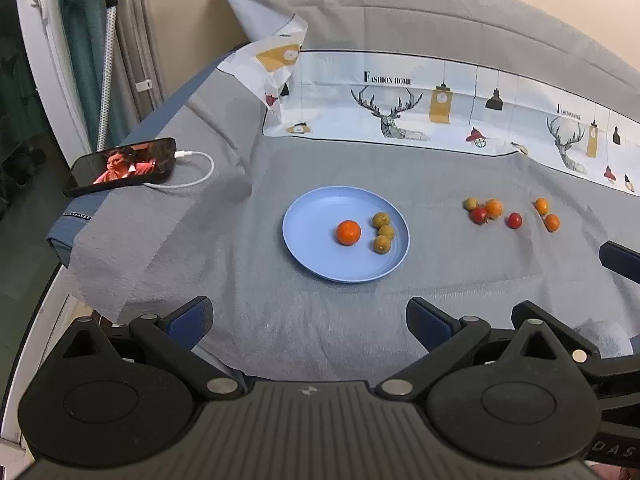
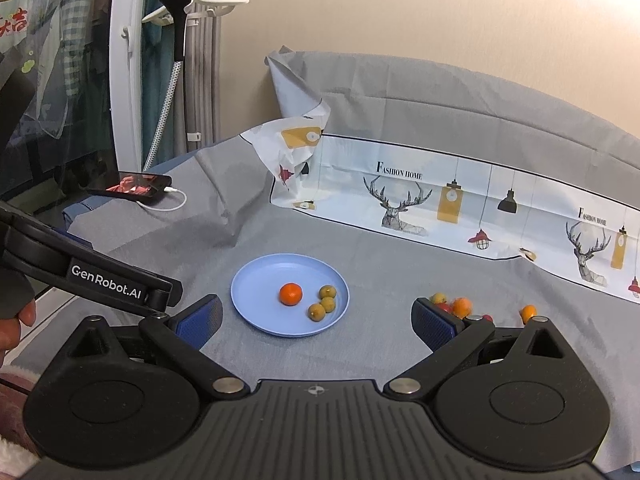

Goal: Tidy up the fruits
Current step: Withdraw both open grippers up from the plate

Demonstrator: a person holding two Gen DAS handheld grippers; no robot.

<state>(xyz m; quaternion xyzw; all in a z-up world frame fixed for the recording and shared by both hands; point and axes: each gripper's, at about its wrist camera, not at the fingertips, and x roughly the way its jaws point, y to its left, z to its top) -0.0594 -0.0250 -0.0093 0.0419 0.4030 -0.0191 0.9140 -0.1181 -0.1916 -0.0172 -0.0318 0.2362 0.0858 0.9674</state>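
A light blue plate (image 1: 312,256) (image 2: 256,316) lies on the grey cloth and holds an orange mandarin (image 1: 348,232) (image 2: 291,293) and three yellow-green fruits (image 1: 383,232) (image 2: 327,303). Right of the plate lie several loose small fruits (image 1: 508,213) (image 2: 460,306), red, orange and yellow. My left gripper (image 1: 310,318) hovers open and empty in front of the plate. My right gripper (image 2: 316,320) is open and empty too, near the plate's front edge; its right finger hides part of the loose fruits. The left gripper's body (image 2: 108,280) shows at the left of the right wrist view.
A phone (image 1: 120,168) (image 2: 132,186) with a white charging cable lies at the far left edge. A printed sheet with deer and lamps (image 1: 440,104) (image 2: 460,204) stands along the back. A garment steamer pole (image 2: 176,68) and a hand (image 2: 16,320) are on the left.
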